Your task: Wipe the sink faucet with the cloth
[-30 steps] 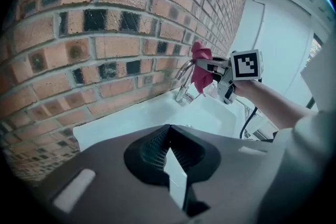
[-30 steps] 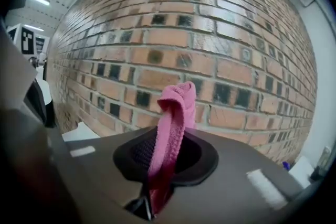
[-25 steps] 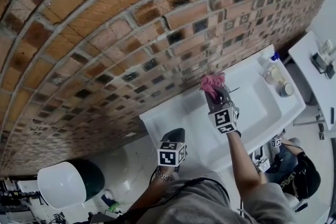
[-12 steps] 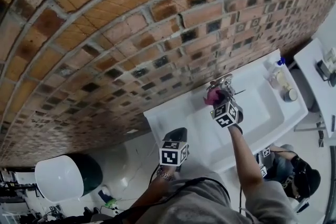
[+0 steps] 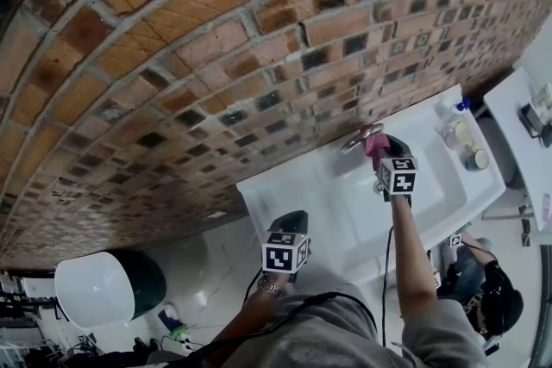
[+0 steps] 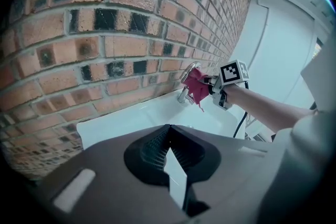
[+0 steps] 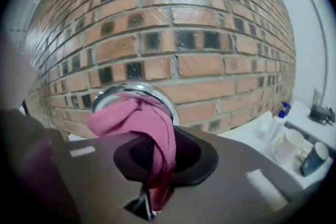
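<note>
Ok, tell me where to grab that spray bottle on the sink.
The spray bottle stands upright, brick wall behind, a cup close beside it. Probably grip its slim white body below the blue top, jaws coming from the basin side.

The pink cloth [image 5: 374,144], clamped in the right gripper [image 5: 379,154], has been drawn across the faucet [image 5: 356,139] from its left side to its right end. The chrome spout, fully covered a second ago, is now exposed left of the cloth.
</note>
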A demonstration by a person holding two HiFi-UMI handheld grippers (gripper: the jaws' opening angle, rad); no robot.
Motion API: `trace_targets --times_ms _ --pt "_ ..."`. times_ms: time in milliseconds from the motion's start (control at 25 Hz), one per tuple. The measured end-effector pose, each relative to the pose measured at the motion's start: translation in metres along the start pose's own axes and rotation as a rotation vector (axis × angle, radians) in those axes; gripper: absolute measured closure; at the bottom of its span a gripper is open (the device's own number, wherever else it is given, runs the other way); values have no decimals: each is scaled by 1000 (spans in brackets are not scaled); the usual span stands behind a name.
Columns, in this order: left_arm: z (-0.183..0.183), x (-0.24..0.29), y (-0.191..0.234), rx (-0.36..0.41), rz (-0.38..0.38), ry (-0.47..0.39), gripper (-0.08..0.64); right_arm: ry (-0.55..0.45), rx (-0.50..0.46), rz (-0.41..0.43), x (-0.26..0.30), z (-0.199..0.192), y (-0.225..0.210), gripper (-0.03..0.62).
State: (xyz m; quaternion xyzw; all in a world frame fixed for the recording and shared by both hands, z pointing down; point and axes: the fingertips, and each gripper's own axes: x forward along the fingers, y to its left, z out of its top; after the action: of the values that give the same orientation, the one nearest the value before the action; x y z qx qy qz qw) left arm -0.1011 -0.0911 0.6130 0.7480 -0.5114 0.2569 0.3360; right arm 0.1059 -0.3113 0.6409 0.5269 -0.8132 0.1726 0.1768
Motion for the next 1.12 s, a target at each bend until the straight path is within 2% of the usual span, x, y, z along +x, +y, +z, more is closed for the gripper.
trace_targets --times_ms 120,200,280,400,440,480,520,600,640,680,760,840,1000,1040,1120 --pt "3 -2 4 -4 8 -8 546 32 92 -143 0 -21 -41 543" --pt "2 -4 7 -10 15 -9 546 80 93 -261 2 -34 -72 545" --pt "1 -4 8 -12 17 -8 546 164 11 -326 5 -48 -97 545" --pt "-1 -4 9 -14 16 -4 546 261 -185 -358 6 -67 -120 545" --pt "-1 -4 9 -16 15 -4 546 288 -196 -376 1 -75 -129 546" --pt "-1 -4 10 -19 15 -4 546 329 -163 -386 -5 -88 -137 546" --pt "-1 -3 11 -21 17 -5 546 384 -93 -367 -9 -105 -136 546" --pt "1 -4 13 -17 25 -11 546 497 67 -236 -11 -146 -110 546" --pt "3 -5 12 -4 34 -16 546 519 83 -179 -7 -159 -95 546" --pt "6 -6 10 15 43 -20 546 510 31 -157 -3 -162 -86 545" --pt "10 -6 2 48 48 -28 546 471 -116 -165 3 -155 -67 546" --pt "13 -7 -10 57 32 -36 546 435 -203 -120 5 -148 -34 546" --pt "12 -17 -32 86 14 -50 546 256 -372 152 -5 -109 74 546" --pt "9 -20 -37 86 11 -53 546 213 -363 191 -14 -94 95 546" --pt "1 -28 -45 62 0 -54 546 140 -241 250 -40 -70 123 546"
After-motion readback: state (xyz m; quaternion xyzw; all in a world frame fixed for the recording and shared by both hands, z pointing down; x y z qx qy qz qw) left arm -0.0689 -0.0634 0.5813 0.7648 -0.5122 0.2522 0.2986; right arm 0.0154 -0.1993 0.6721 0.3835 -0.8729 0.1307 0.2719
